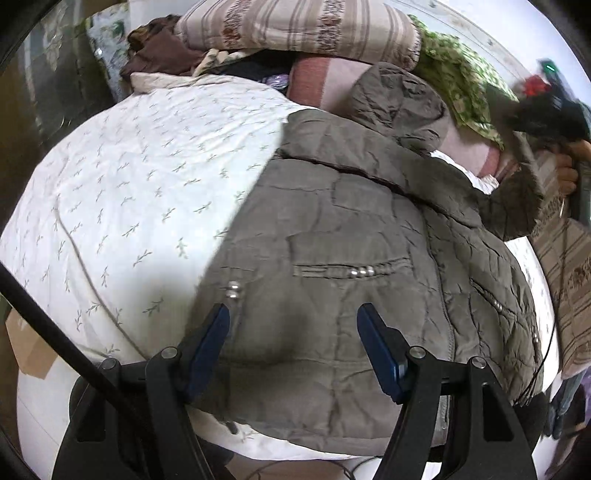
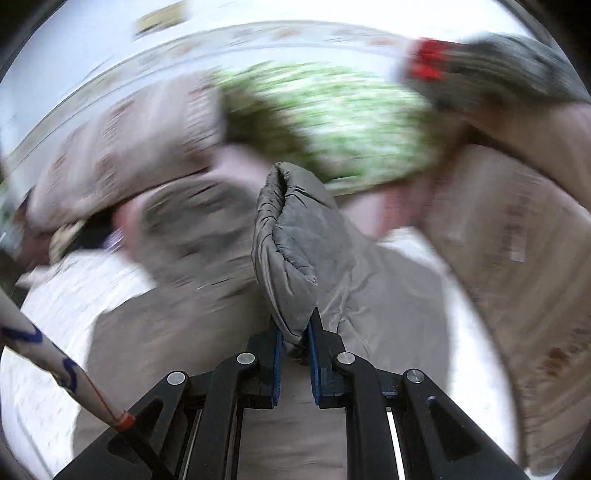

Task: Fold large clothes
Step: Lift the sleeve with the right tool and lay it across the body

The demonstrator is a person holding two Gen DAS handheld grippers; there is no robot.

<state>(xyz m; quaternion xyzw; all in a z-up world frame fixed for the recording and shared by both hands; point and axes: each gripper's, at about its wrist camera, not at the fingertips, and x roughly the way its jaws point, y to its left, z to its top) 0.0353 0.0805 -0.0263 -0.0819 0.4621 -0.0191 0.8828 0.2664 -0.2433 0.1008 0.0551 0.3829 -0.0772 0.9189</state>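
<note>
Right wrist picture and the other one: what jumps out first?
A big grey-brown jacket fills the middle of the left wrist view, spread on a white leafy bedsheet. In the right wrist view the right gripper pinches a puffy fold of it. The left gripper hangs open over the jacket.

Legible text, labels, brands, numbers, signs: none in either view

- Jacket (image 1: pixel 351 229): no readable label or brand mark; the pocket trim shows metal studs only
- White sheet (image 1: pixel 140 177): printed sprig pattern, no lettering
- Striped bedding (image 1: pixel 295 26): woven ornamental bands, no characters
- White rod (image 2: pixel 55 354), lower left of the right wrist view: blue curved markings, too blurred and partial to read as letters
- Red patch (image 2: pixel 428 62), upper right of the right wrist view: smeared by motion; cannot tell whether it carries writing
- Yellowish plate (image 2: pixel 162 18) on the wall, top of the right wrist view: blurred, nothing readable
</note>
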